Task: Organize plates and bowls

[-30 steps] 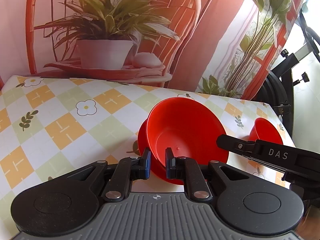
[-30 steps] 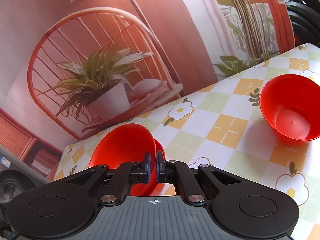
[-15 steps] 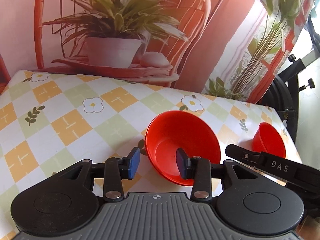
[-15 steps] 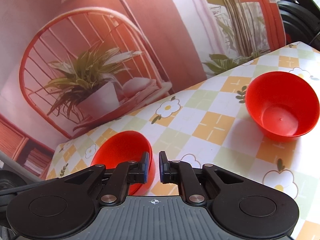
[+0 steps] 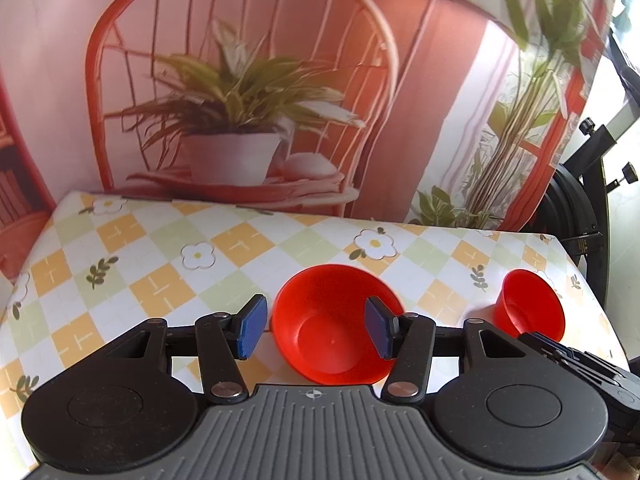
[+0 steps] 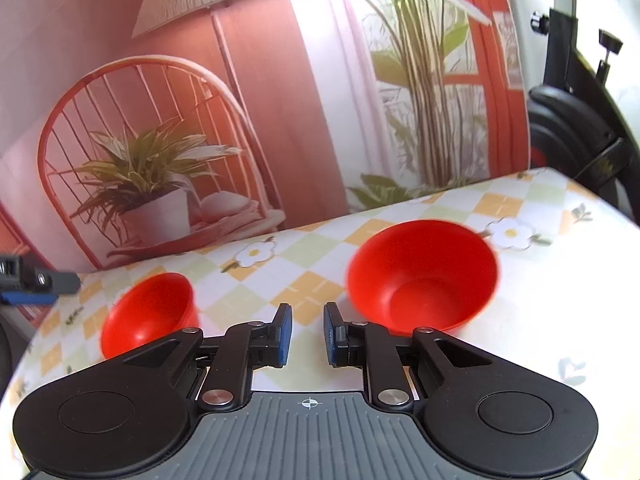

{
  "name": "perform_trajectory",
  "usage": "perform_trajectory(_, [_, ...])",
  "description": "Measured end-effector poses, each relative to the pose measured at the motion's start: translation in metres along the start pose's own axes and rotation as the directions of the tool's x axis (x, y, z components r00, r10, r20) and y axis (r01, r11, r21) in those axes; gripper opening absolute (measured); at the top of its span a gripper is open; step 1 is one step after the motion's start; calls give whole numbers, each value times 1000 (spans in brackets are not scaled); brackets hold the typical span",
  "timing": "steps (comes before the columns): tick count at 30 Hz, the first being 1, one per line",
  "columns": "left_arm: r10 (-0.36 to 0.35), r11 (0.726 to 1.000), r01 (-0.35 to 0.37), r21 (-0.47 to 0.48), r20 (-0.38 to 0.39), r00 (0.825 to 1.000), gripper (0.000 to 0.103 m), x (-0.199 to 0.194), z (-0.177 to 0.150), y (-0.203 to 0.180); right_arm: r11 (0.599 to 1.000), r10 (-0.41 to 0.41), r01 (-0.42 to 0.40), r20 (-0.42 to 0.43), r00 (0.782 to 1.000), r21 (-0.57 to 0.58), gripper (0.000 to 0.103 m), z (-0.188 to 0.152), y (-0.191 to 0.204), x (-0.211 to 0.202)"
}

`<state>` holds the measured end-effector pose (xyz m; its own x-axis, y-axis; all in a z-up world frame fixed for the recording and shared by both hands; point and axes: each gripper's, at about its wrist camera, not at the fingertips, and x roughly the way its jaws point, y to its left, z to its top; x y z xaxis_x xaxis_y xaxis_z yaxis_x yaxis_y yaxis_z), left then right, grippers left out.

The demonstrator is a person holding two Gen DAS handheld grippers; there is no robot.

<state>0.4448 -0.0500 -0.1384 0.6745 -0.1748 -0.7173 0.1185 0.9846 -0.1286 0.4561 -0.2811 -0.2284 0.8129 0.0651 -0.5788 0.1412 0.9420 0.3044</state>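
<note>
Left wrist view shows the left claw (image 5: 314,330) standing wide and empty, its blue pads (image 5: 252,326) spread well apart, where a second ago they were pinched narrow at the rim of the near bowl (image 5: 334,326). That bowl now sits free on the checked tabletop (image 5: 160,264), just ahead of the pads and touching neither. It reads as a release: this bowl has been set down, and the claw has pulled back and up from it. Whether a plate lies beneath it is hidden; no second rim shows.

Further right, the far bowl (image 5: 528,310) stands alone near the tabletop's right edge, well apart from the first, its lower side cut off by the right claw's black body.

Right wrist view has the right claw (image 6: 306,334) parted only narrowly and holding nothing, a little wider than before. The near bowl (image 6: 150,314) lies to its left, the far bowl (image 6: 422,274) to its right, motion-blurred at the rim. Stacking the two looks like the step left.
</note>
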Motion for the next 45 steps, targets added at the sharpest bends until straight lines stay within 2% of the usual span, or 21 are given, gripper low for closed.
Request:
perform_trajectory(7, [6,999,-8,50,30,1000,57,0,-2,-59,999,-30,30,40,999,-14,18,-8,-49,-12])
perform_trajectory(13, [-71,995,71,69,-11,997,57,27,-14,-112,999,-30,28,61,998,31,18,-13,-85,-12])
perform_trajectory(17, [-92,991,96,96,-45,995,56,44,-20,-138,998,-21,16,82,996,53,18,-9,-101,-10])
perform_trajectory(22, [-131,985,138,101,-72,989,56,68,-22,-160,994,-34,25,85,996,104,18,-3,-119,4])
perform_trajectory(27, [-141,983,152,101,-110,984,56,96,-24,-178,990,-11,-1,85,996,144,18,0,-128,15])
perform_trajectory(34, [-178,983,183,27,-118,977,54,120,-20,-181,986,14,-26,75,997,162,14,-1,-131,27])
perform_trajectory(37, [-189,982,190,-3,-150,971,49,133,-27,-180,984,13,-27,81,997,176,11,-3,-134,27])
perform_trajectory(40, [-214,977,212,-34,-175,961,36,141,-33,-178,983,11,-25,80,997,181,8,-2,-135,27])
perform_trajectory(41, [-227,974,224,-38,-175,958,26,142,-34,-177,983,15,-29,80,997,183,8,-2,-135,27])
perform_trajectory(45, [-222,975,222,-16,-153,963,15,134,-35,-174,981,9,-25,86,996,193,7,-4,-132,23])
